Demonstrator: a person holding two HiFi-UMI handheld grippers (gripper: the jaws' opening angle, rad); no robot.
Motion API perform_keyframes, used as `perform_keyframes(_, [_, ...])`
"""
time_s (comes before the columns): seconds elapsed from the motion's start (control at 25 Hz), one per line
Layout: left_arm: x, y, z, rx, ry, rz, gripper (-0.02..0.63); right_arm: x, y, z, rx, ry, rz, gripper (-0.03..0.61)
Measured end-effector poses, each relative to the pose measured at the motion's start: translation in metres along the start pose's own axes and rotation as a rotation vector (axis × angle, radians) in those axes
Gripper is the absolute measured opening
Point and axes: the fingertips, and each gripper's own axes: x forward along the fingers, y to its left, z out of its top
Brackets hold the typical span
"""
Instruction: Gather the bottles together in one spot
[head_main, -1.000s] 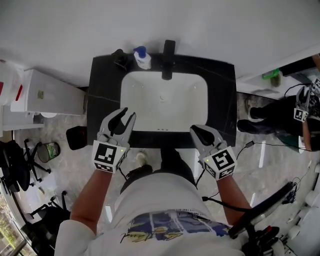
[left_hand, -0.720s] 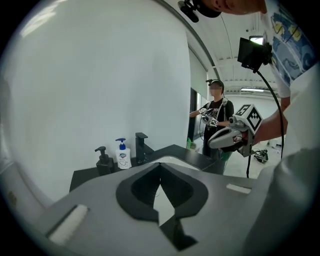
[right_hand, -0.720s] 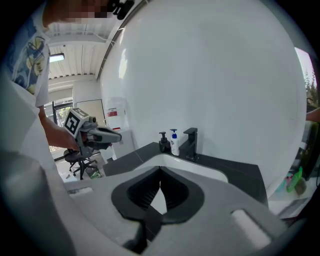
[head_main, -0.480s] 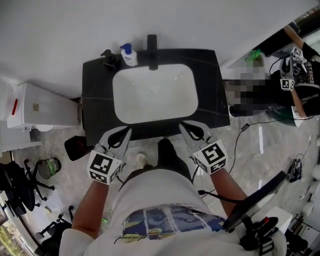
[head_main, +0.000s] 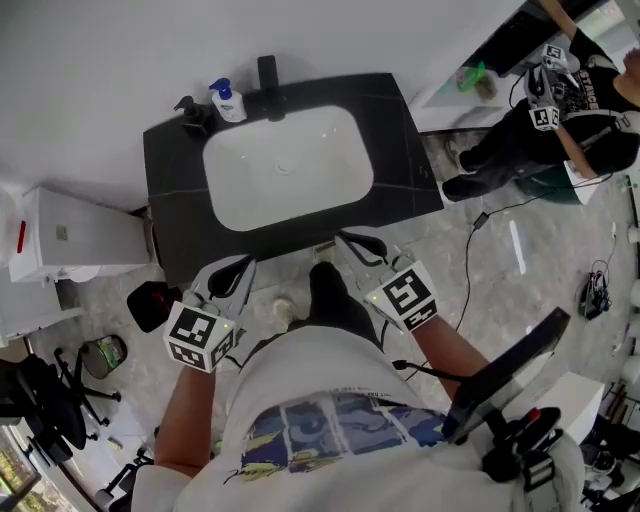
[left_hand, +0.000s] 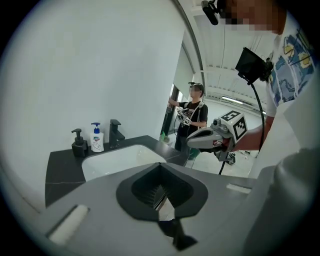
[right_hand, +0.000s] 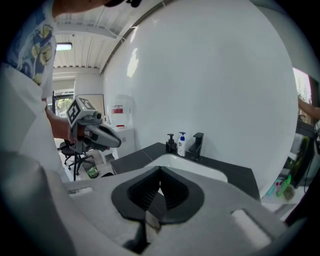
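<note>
A white pump bottle with a blue top (head_main: 226, 100) and a black pump bottle (head_main: 192, 113) stand side by side at the back left corner of the black counter (head_main: 405, 150), left of the black faucet (head_main: 268, 75). Both grippers hang in front of the counter's near edge, well short of the bottles. My left gripper (head_main: 243, 266) is shut and empty; my right gripper (head_main: 347, 240) is shut and empty too. The left gripper view shows the white bottle (left_hand: 96, 138) and black bottle (left_hand: 78, 144) far off. In the right gripper view the two bottles (right_hand: 177, 143) stand left of the faucet (right_hand: 196, 145).
A white basin (head_main: 285, 165) fills the middle of the counter. A white cabinet (head_main: 60, 240) stands to the left, with a black bin (head_main: 150, 300) and an office chair (head_main: 40, 390) on the floor. Another person (head_main: 560, 110) with grippers stands at the far right.
My left gripper's jaws, open a second ago, have closed on nothing. Both grippers have drawn back from over the sink to in front of the counter's near edge.
</note>
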Motion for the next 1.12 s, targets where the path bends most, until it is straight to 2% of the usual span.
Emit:
perform_keyframes(0.32, [-0.007, -0.017, -0.007, 0.004, 0.005, -0.016, 0.002, -0.005, 0.023, 0.002, -0.058, -0.004, 0.023, 0.002])
perform_keyframes(0.6, [-0.011, -0.030, -0.015, 0.000, 0.029, -0.030, 0.002, -0.016, 0.035, 0.001, -0.063, -0.008, 0.034, 0.002])
perform_keyframes(0.76, [-0.012, -0.044, -0.014, 0.007, 0.022, -0.053, 0.002, -0.028, 0.038, -0.001, -0.064, -0.005, 0.018, 0.002])
perform_keyframes(1.12, [-0.022, -0.050, -0.014, 0.023, 0.011, -0.052, 0.002, -0.039, 0.044, -0.002, -0.063, -0.009, -0.011, 0.002])
